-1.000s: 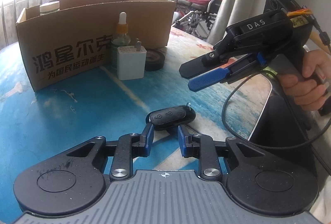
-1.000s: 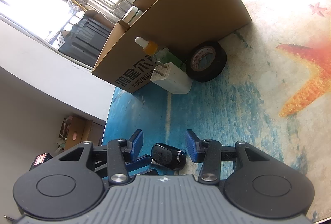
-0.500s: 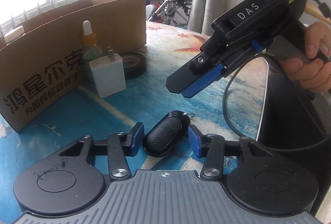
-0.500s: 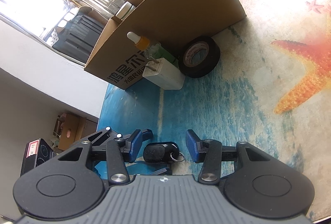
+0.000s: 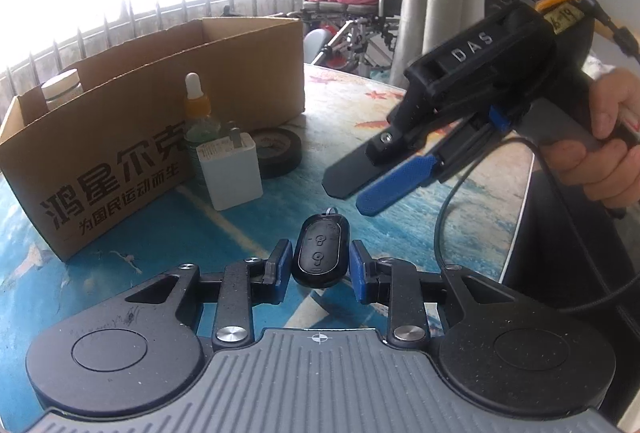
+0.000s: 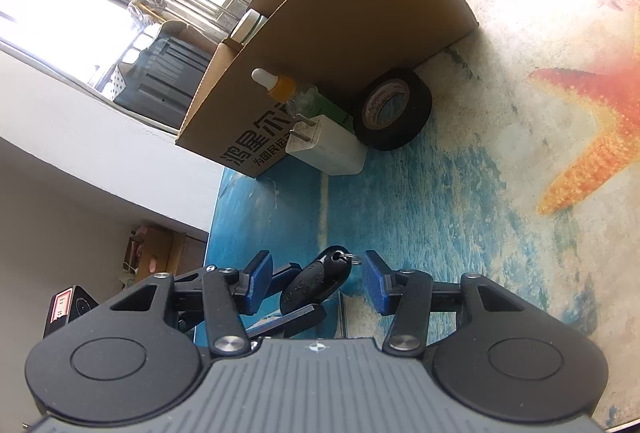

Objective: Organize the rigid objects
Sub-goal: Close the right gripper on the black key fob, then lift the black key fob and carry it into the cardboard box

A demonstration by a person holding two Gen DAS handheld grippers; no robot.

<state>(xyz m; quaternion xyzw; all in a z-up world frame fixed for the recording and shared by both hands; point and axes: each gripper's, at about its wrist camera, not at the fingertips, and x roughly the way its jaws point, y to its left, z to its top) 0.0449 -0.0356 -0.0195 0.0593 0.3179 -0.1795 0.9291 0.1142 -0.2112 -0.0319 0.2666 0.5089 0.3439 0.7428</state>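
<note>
Left wrist view: my left gripper (image 5: 320, 265) grasps the black key fob (image 5: 321, 251) at lower centre, above the blue table (image 5: 120, 233); the right gripper (image 5: 362, 189), at right, hangs released beside it. Right wrist view: fob (image 6: 316, 283) sits low centre between my spread blue pads (image 6: 258, 283); cardboard box (image 6: 344, 29), charger (image 6: 332, 147), tape roll (image 6: 394, 111) at upper centre.

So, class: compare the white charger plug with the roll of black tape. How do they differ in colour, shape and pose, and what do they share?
The charger plug is white; the roll of black tape is dark. The plug is a boxy block with metal prongs; the tape is a flat ring with a pale core. The plug stands upright, prongs up; the tape lies flat. Both rest on the table, just in front of the cardboard box.
</note>
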